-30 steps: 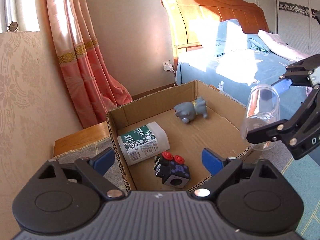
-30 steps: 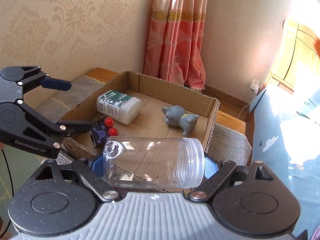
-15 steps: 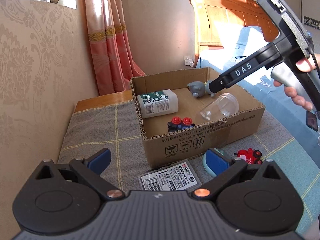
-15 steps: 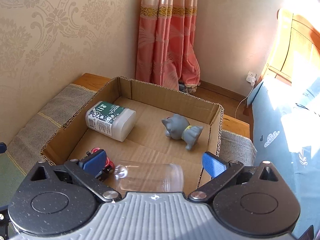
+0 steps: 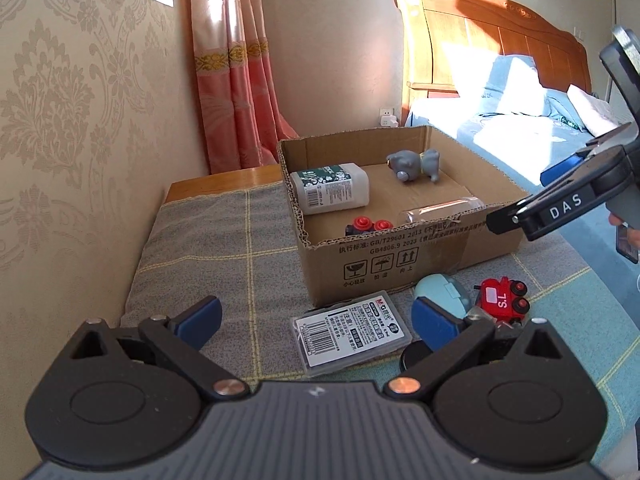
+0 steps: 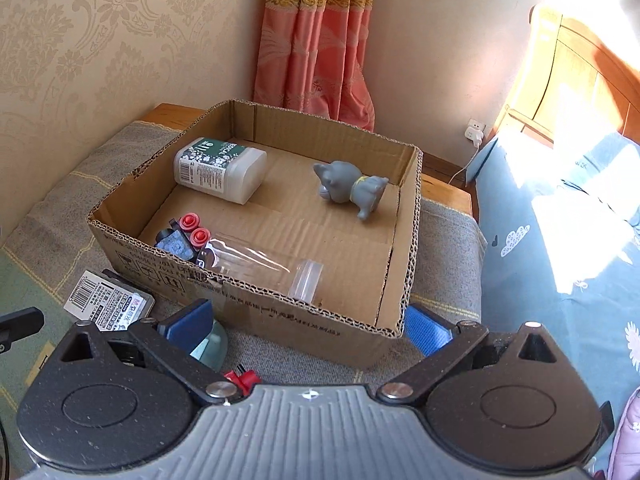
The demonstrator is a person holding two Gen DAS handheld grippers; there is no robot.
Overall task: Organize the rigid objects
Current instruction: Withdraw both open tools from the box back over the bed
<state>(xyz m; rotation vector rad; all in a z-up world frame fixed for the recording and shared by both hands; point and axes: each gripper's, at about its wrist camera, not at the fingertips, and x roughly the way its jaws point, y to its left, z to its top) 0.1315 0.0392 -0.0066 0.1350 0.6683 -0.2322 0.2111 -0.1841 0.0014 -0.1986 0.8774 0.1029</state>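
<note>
From the left wrist view, the left claw hangs released with nothing between its blue pads, above a grey checked cloth that covers the surface. Just ahead of it a clear plastic case with a barcode label lies flat on the cloth. To its right sit a pale blue round object and a red toy train, close together. Behind them stands the open cardboard box. Inside it a white bottle with a green label lies on its side at the far left, a grey toy animal lies near the back wall, a small dark toy with red knobs sits in the near left corner, and a clear plastic jar lies on its side along the near wall. A black claw arm marked DAS reaches in from the right, over the box's right edge.

From the right wrist view, the right claw is released and empty, poised over the near wall of the cardboard box. The clear plastic jar lies on the box floor just behind that wall, free of the pads, its closed end touching the dark toy with red knobs. The white bottle and grey toy animal lie farther back, well apart. Outside, at the left, the clear plastic case rests on the cloth.
</note>
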